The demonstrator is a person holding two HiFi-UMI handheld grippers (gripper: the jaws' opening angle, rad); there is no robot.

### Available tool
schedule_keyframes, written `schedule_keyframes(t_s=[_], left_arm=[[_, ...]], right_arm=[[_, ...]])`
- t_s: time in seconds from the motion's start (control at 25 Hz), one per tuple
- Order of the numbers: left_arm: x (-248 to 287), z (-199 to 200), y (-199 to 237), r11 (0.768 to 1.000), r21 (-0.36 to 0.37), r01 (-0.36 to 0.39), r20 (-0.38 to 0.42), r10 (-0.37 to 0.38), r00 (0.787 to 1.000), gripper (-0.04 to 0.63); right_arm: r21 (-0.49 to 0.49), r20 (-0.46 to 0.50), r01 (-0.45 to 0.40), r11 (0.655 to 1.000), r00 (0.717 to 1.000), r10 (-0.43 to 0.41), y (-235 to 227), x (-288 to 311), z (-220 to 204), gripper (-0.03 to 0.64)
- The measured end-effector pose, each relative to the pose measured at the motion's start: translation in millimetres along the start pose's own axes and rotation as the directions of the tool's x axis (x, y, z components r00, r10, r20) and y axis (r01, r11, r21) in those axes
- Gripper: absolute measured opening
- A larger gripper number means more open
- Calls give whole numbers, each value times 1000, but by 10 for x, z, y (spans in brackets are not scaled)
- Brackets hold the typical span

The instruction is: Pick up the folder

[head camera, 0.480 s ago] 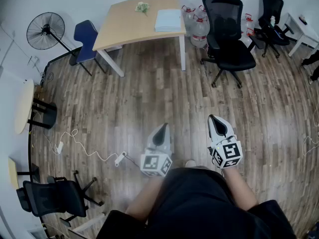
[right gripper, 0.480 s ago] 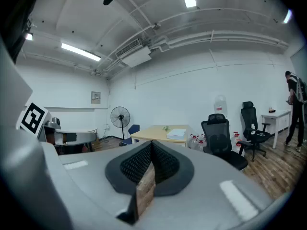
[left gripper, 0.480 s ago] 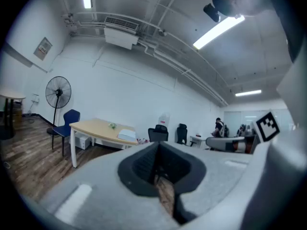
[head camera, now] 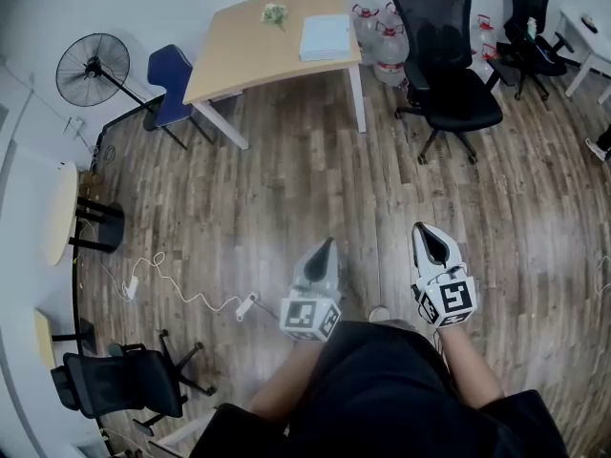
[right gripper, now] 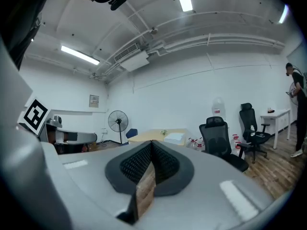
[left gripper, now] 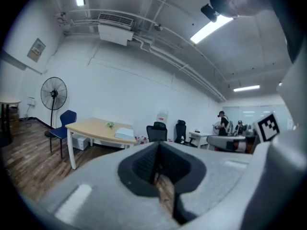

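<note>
On far table (head camera: pixel 256 53): folder (head camera: pixel 325 37), slightly nearer than before; left gripper (head camera: pixel 327 248) and right gripper (head camera: pixel 425 232) both closed, empty, as before.

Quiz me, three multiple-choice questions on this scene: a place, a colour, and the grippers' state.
1. Where does the folder lie?
A. on the floor
B. on the table
C. on a black chair
2. What colour is the chair by the fan?
A. red
B. green
C. blue
3. How are the left gripper and right gripper?
A. both open
B. both shut, empty
C. left shut on the folder
Answers: 1 B, it lies on the tabletop; 2 C, seat and back are blue; 3 B, each gripper view shows jaws together, nothing between.
</note>
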State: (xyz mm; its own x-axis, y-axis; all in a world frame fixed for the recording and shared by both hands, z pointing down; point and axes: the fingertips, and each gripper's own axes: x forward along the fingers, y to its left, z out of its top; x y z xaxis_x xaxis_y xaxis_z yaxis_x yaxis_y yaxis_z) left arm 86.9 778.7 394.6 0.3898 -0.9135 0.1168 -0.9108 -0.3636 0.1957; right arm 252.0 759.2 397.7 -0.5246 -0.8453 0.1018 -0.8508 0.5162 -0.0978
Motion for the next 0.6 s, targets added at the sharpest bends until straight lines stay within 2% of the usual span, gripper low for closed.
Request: schedule_keyframes(t_s=[0.32,0.6], left_arm=[[679,26,562,1000,9,18,14,-18,1000,2],[1567,223,1428,999,-24,41,-10,-41,999,2]], right_arm=[[-27,-44,-26,999,999,25,-73,693,-168,0],[-12,-100,4,1000,995,-5,-358,1970,-112,1]])
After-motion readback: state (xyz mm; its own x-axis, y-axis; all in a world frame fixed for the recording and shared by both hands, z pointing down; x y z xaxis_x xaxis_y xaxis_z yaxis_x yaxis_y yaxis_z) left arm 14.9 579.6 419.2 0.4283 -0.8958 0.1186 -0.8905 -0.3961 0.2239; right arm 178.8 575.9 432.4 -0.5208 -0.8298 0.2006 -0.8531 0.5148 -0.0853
